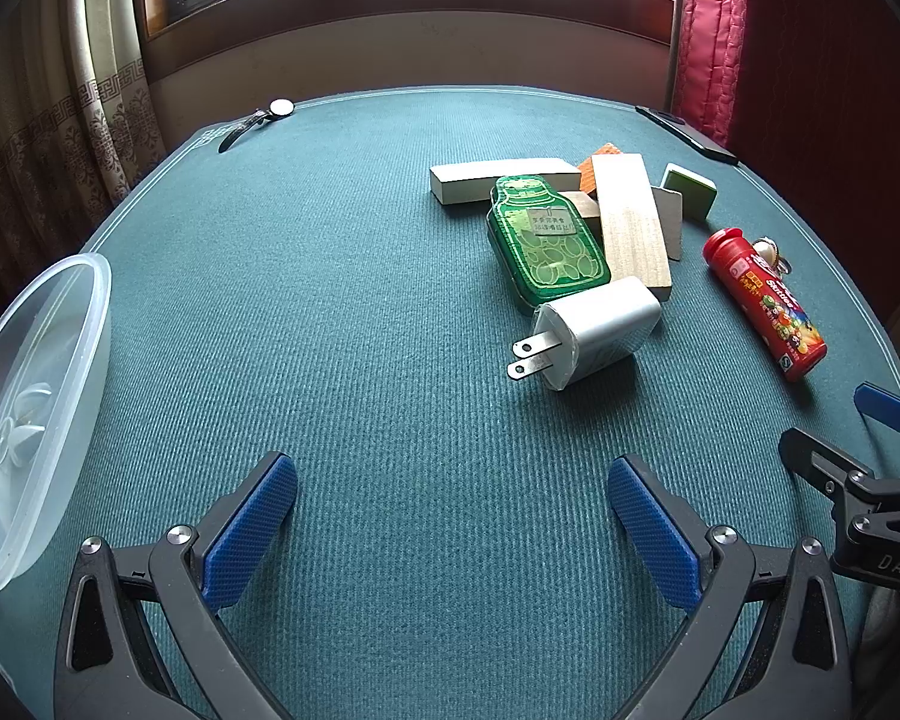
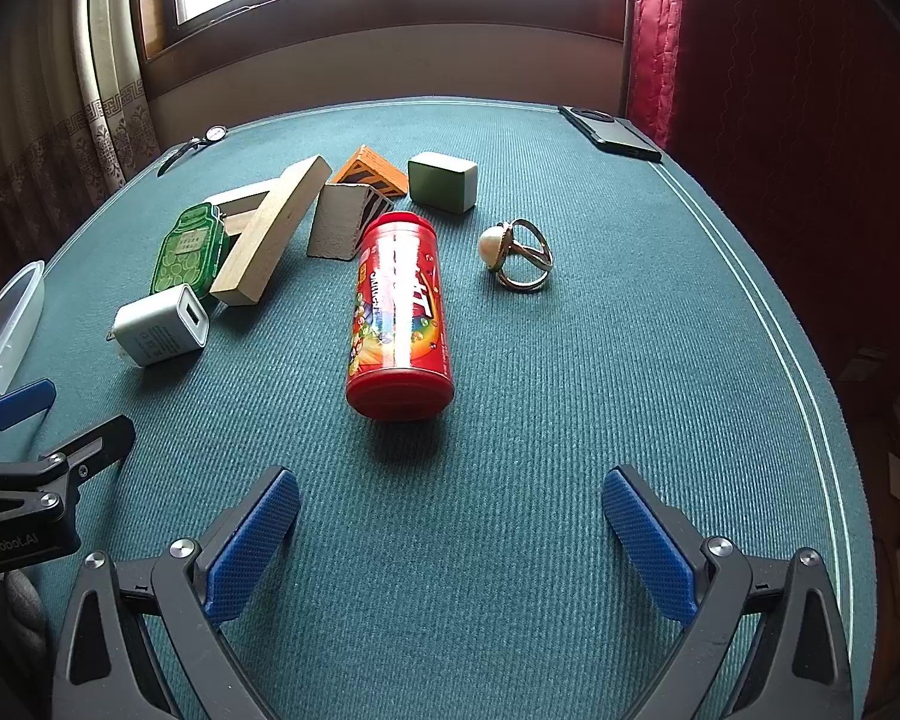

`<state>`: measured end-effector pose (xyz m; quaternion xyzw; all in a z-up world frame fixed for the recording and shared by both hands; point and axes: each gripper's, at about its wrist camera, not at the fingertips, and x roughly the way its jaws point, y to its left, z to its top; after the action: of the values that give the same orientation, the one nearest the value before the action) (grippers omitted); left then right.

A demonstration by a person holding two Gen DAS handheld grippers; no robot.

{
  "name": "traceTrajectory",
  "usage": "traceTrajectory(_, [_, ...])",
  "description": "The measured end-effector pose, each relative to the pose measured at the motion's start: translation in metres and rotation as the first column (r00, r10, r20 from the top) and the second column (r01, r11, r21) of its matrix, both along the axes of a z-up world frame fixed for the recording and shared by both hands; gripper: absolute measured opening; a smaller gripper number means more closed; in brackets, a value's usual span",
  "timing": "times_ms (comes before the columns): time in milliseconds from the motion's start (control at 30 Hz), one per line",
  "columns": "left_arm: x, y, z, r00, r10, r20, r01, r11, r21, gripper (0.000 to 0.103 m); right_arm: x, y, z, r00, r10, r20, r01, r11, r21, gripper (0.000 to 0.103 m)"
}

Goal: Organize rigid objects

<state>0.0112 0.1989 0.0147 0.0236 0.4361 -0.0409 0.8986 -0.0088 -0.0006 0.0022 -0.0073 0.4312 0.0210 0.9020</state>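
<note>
Nearest us, our left gripper (image 1: 452, 516) hovers with its jaws spread wide over bare green table (image 1: 342, 312), holding and touching nothing. Our right gripper (image 2: 450, 525) is just as wide apart and empty, with one red candy tube (image 2: 399, 318) lying on its side just ahead. We count one white charger (image 1: 594, 339), one green tin (image 1: 543, 240), one pearl ring (image 2: 519, 255), one green-and-white tile (image 2: 443, 182), one orange piece (image 2: 378, 171) and several wooden blocks (image 2: 270, 228) piled together. One clear plastic container (image 1: 27, 420) sits at the left edge.
</note>
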Motion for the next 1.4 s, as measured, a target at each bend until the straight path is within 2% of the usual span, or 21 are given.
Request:
traceTrajectory(167, [-0.001, 0.0, 0.0, 1.0, -0.003, -0.001, 0.003, 1.0, -0.001, 0.103, -0.001, -0.002, 0.001, 1.0, 0.004, 0.003, -0.004, 1.0, 0.015, 0.103])
traceTrajectory(300, [0.004, -0.001, 0.0, 1.0, -0.013, -0.01, 0.013, 1.0, 0.0, 0.103, -0.002, -0.01, 0.005, 1.0, 0.002, 0.019, -0.003, 0.997, 0.08, 0.103])
traceTrajectory(433, [0.005, 0.001, 0.006, 1.0, 0.008, -0.009, -0.008, 0.998, -0.056, 0.103, -0.003, -0.018, 0.012, 0.999, -0.021, 0.048, 0.014, 0.992, 0.126, 0.103])
traceTrajectory(600, [0.005, -0.005, 0.026, 0.998, 0.02, 0.064, -0.016, 0.999, -0.052, 0.103, -0.01, -0.019, 0.032, 0.99, -0.022, 0.138, 0.002, 0.989, 0.145, 0.103])
traceTrajectory(700, [0.009, -0.009, 0.033, 0.997, 0.029, 0.078, -0.024, 0.998, -0.063, 0.103, -0.013, -0.021, 0.04, 0.984, -0.035, 0.173, 0.008, 0.988, 0.152, 0.103])
traceTrajectory(1033, [0.026, -0.025, 0.017, 0.998, 0.053, 0.043, -0.049, 0.995, -0.084, 0.103, -0.008, -0.03, 0.035, 0.984, -0.065, 0.166, 0.035, 0.983, 0.178, 0.103])
traceTrajectory(1100, [0.031, -0.026, 0.015, 0.998, 0.055, 0.035, -0.051, 0.993, -0.102, 0.1, -0.008, -0.03, 0.033, 0.984, -0.064, 0.164, 0.034, 0.984, 0.177, 0.103])
traceTrajectory(1167, [0.036, -0.026, 0.012, 0.998, 0.055, 0.027, -0.052, 0.991, -0.121, 0.091, -0.007, -0.029, 0.032, 0.985, -0.062, 0.161, 0.034, 0.984, 0.173, 0.103])
traceTrajectory(1267, [0.041, -0.027, 0.009, 0.999, 0.051, 0.019, -0.047, 0.988, -0.148, 0.083, -0.007, -0.029, 0.028, 0.986, -0.062, 0.156, 0.035, 0.985, 0.171, 0.103])
traceTrajectory(1400, [0.041, -0.029, 0.009, 0.998, 0.048, 0.048, -0.041, 0.991, -0.131, 0.075, -0.005, -0.028, 0.024, 0.987, -0.061, 0.149, 0.036, 0.985, 0.167, 0.103])
